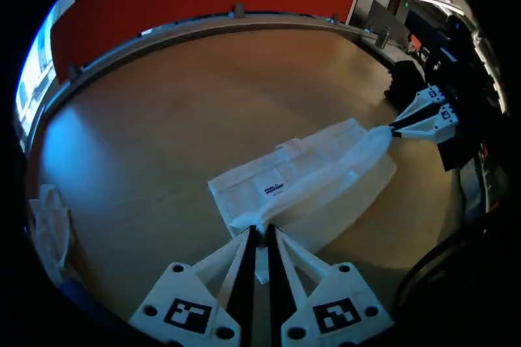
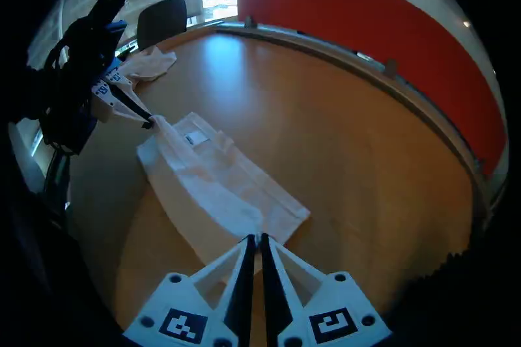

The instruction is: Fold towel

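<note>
Holding the towel, part-folded on the bench, by one lifted edge: clamped on one end with the left hand-held gripper, on the other with the right hand-held gripper. Probably best to keep that edge taut, carry both ends across level, and lower onto the opposite edge with corners matched.

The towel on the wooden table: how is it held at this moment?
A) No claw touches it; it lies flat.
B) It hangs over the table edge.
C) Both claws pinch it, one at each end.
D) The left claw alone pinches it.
C: the left claw and the right claw are each closed on one end of the towel, which runs between them over the table.
</note>
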Demonstrator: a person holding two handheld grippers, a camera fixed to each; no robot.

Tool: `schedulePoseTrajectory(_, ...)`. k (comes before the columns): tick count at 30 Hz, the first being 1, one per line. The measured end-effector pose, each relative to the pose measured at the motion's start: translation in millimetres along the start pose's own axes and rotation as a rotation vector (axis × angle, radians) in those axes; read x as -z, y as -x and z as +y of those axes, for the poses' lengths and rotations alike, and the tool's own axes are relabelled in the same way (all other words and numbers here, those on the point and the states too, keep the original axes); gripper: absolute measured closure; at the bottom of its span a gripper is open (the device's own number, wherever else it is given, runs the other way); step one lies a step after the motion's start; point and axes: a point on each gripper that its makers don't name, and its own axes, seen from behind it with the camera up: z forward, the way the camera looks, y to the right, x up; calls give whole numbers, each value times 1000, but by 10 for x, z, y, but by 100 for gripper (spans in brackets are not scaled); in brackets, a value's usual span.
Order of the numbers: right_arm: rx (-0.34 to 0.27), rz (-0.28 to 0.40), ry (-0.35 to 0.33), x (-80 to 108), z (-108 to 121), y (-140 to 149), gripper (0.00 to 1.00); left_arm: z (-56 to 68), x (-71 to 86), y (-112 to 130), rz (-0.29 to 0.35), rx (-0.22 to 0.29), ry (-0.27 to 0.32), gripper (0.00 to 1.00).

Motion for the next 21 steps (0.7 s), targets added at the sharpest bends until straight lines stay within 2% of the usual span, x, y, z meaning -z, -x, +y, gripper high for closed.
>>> schedulePoseTrajectory(10, -25, -9, 13, -143, 56, 16, 90, -80, -131, -2, -13, 26, -6, 86)
schedulePoseTrajectory(16, -24, -16, 41, -200, 136, 41, 88, -112, -177, 20, -22, 37, -16, 76)
schedulePoseTrajectory(21, -20, -19, 63, -244, 187, 40, 86, -179, -206, 17, -22, 51, -39, 72)
